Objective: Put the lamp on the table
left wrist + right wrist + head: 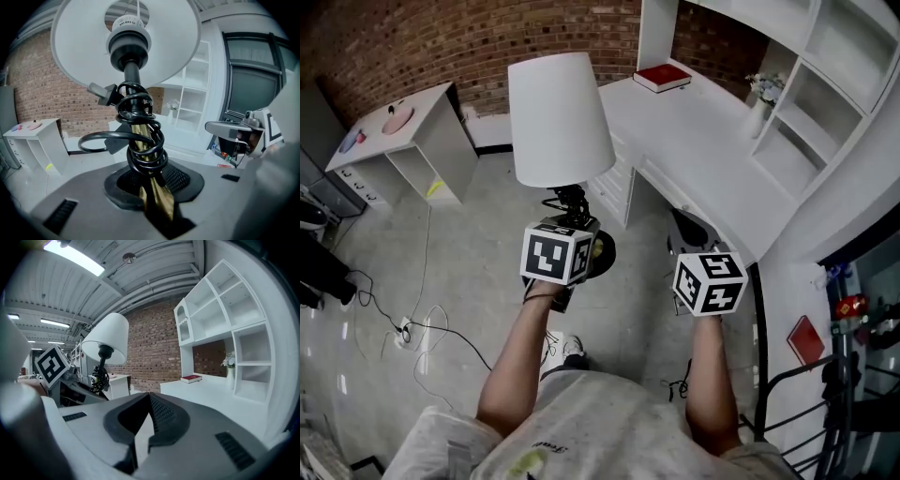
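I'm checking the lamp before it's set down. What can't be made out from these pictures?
- Base of the lamp: in the head view it is largely behind the left gripper; in the left gripper view it is cut off below the jaws.
- Bulb: the lampshade hides it in the head and right gripper views; the socket blocks it in the left gripper view.
- Title of the red book: too small in the head and right gripper views.

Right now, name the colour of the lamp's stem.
The lamp stem is brassy gold; clearest in the left gripper view.
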A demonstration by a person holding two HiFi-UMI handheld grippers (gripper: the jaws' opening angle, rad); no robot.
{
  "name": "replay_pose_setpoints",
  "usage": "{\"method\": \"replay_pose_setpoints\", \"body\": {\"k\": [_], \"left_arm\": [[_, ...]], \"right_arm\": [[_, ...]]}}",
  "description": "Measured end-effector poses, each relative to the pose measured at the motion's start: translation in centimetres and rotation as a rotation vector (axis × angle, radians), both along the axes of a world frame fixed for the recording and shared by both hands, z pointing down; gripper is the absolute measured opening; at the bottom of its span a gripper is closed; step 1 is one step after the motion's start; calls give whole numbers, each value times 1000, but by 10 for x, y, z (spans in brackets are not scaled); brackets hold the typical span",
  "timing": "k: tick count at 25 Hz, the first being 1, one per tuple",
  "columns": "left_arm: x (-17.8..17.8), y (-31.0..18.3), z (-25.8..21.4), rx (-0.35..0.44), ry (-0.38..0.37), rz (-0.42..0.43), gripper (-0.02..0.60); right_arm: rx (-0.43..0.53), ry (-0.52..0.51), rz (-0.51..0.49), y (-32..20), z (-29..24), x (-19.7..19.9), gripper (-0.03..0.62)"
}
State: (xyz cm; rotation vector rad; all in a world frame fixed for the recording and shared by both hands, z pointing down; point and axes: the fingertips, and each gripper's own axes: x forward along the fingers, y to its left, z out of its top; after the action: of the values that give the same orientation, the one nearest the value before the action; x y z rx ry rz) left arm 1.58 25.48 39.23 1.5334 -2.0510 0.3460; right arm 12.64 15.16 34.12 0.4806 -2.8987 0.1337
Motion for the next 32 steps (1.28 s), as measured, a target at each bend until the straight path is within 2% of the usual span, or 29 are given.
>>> {"method": "replay_pose_setpoints", "body": {"k": [7, 15, 24, 32], "left_arm": [[-70, 3, -9, 23, 21, -14, 109], [-121, 4, -12, 18, 22, 6, 109], [-161, 9, -15, 22, 16, 39, 109], [-168, 3, -13, 27, 14, 93, 109]], "right_arm": [[-20, 31, 45, -3, 4, -47, 3], [-28, 45, 77, -5, 3, -93, 3], [-31, 49, 106, 3, 1, -134, 3], [-35, 53, 132, 7, 4, -147, 3]]}}
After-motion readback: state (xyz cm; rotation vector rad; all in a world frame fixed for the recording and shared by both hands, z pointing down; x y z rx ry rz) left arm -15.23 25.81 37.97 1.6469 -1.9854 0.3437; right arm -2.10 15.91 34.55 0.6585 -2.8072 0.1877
